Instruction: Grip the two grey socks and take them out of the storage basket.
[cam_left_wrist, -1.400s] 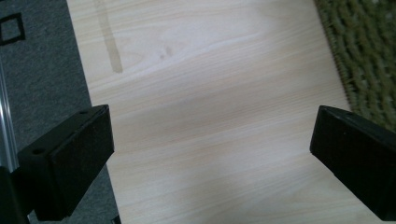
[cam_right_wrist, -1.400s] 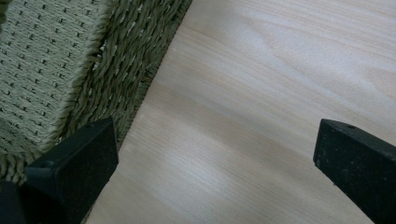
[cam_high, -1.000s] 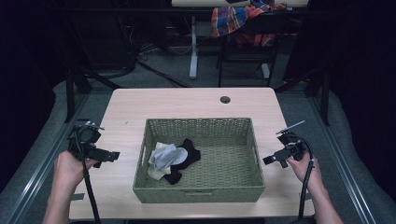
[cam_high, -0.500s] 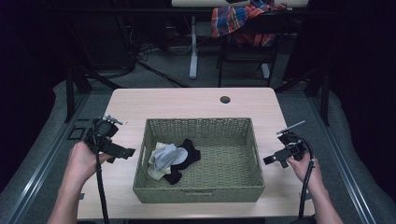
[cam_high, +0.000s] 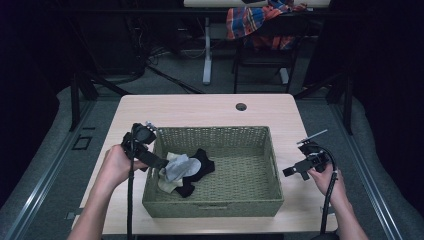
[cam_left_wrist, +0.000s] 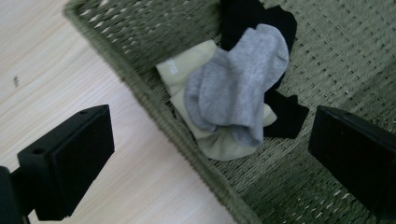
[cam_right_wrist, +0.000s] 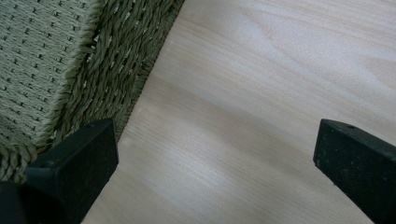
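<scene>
A green woven basket (cam_high: 250, 200) stands in the middle of the wooden table (cam_high: 200, 112). In its left part lies a small pile of socks: a grey sock (cam_high: 181, 167) (cam_left_wrist: 238, 79) on top, a pale cream sock (cam_high: 167, 182) (cam_left_wrist: 187, 70) under it, and a black sock (cam_high: 202, 165) (cam_left_wrist: 252, 18) beneath. My left gripper (cam_high: 159, 162) (cam_left_wrist: 210, 154) hangs open over the basket's left rim, just above the pile, nothing between its jaws. My right gripper (cam_high: 295, 171) (cam_right_wrist: 215, 172) is open above bare table right of the basket (cam_right_wrist: 70, 70).
A small dark round hole (cam_high: 241, 106) sits near the table's far edge. Behind the table stand a chair with a plaid cloth (cam_high: 260, 25) and desk legs. Bare wood lies on both sides of the basket.
My left gripper has moved right from the table's left side to over the basket's left rim, above the socks. The right gripper has stayed put.
</scene>
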